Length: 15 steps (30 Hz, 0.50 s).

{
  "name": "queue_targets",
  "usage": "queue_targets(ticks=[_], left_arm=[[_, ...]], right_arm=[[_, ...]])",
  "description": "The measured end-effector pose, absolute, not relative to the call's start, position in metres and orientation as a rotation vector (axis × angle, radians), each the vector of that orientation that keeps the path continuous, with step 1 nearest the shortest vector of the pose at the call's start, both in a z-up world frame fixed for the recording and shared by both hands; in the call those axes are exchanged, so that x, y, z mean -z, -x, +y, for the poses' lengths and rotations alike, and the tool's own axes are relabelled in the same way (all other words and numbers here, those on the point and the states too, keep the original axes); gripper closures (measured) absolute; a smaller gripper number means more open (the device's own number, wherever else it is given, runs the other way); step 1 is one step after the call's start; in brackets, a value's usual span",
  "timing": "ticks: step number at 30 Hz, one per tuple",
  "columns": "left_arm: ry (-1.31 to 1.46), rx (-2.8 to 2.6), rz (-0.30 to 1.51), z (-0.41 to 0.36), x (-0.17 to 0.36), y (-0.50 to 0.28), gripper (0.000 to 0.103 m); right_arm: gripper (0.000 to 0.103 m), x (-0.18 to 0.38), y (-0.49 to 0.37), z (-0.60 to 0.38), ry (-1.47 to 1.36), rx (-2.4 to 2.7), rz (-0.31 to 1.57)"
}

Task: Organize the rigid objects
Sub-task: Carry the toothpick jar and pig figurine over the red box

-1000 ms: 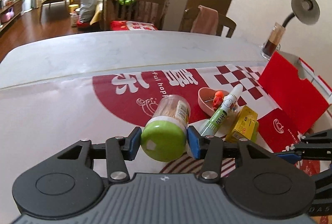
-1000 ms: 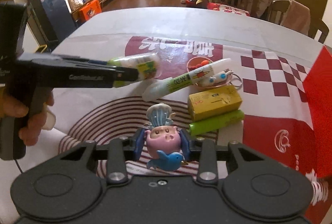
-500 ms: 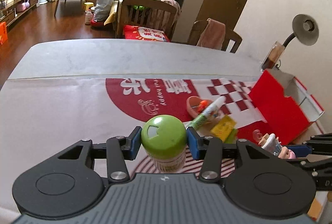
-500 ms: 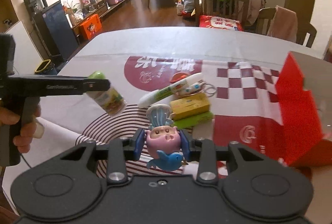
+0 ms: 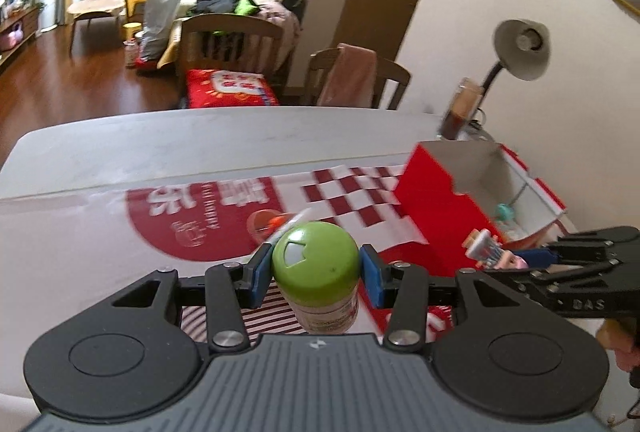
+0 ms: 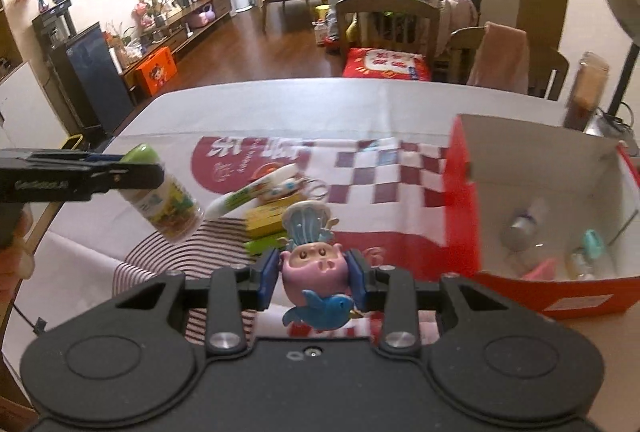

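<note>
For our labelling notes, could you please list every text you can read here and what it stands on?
"DAS": side of the right hand-held gripper.
Tablecloth lettering: blurred, unreadable.
Jar label, left hand-held gripper lettering, red box sticker: too blurred to read.

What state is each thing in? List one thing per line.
Left tongs: shut on green-capped jar, lifted.
Right tongs: shut on pink pig figurine, lifted.
Red box: open, small items inside.
Glue tube: lying on the mat.
</note>
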<state>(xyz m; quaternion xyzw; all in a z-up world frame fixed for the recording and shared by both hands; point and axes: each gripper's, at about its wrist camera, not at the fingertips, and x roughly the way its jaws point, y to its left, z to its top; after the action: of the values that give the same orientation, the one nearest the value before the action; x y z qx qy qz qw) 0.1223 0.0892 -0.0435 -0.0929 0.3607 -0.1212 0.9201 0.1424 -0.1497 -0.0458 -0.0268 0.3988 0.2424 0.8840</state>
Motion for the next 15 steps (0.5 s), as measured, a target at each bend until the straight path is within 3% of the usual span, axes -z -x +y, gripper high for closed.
queue_targets(ticks=[15], left_arm=[[0.110, 0.395, 0.717, -0.041, 0.012, -0.167, 0.058]], right_arm=[[0.067, 0.037, -0.186, -0.260, 0.034, -0.370, 0.772]])
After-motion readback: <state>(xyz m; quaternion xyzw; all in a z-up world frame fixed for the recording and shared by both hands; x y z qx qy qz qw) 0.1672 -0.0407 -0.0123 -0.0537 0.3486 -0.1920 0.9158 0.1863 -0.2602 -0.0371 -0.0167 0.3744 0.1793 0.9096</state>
